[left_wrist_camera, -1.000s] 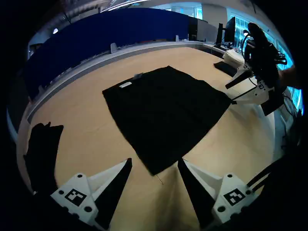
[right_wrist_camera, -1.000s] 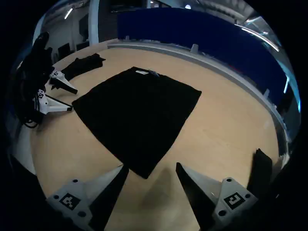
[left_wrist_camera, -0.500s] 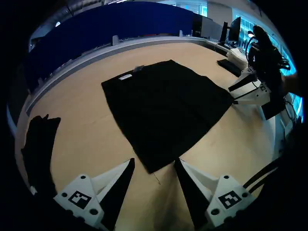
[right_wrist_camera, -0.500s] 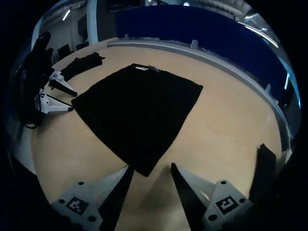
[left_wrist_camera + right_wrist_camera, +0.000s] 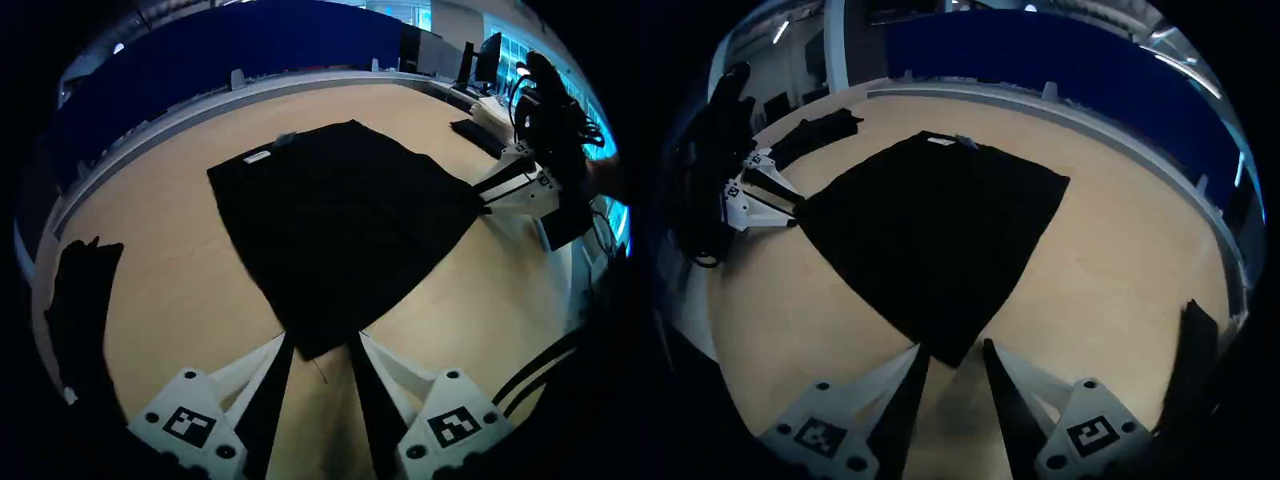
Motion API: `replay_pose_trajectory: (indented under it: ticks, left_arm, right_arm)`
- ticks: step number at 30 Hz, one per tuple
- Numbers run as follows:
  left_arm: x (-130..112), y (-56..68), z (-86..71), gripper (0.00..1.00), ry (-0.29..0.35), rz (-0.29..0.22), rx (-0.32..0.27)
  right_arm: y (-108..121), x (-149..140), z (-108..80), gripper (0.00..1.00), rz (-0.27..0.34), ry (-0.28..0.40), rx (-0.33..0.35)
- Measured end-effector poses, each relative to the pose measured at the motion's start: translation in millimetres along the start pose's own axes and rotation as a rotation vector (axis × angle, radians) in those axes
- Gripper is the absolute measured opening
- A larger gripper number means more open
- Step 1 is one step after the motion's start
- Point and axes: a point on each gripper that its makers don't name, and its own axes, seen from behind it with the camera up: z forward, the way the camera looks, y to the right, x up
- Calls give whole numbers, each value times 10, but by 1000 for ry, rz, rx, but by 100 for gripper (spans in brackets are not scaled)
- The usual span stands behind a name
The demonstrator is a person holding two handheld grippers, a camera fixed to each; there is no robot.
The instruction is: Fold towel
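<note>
While the towel (image 5: 344, 216) lies flat, left gripper (image 5: 320, 342) straddles its corner.

No legible writing (towel label (image 5: 258, 157) too small).

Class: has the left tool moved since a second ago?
Yes: the left tool has edged forward to the near corner of the black towel, fingers narrowing.

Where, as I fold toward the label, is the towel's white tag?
Left gripper view: the white tag sits at the far left corner of the black towel.
</note>
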Motion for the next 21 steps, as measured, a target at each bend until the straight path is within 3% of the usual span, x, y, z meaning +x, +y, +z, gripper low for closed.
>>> replay_pose_trajectory:
  ticks: [3,7,15,21]
  left_arm:
    - [-1,-3,7,43,-2,-2,3]
    - [-2,-47,25,17,-3,-4,26]
    - [5,-19,25,9,-3,11,40]
    - [22,-8,-20,9,3,-39,33]
  right_arm:
    - [3,3,-1,40,7,0,-3]
    - [-1,0,1,26,13,-2,-1]
    - [-50,18,-9,15,13,0,15]
    - [-68,68,-55,15,14,15,12]
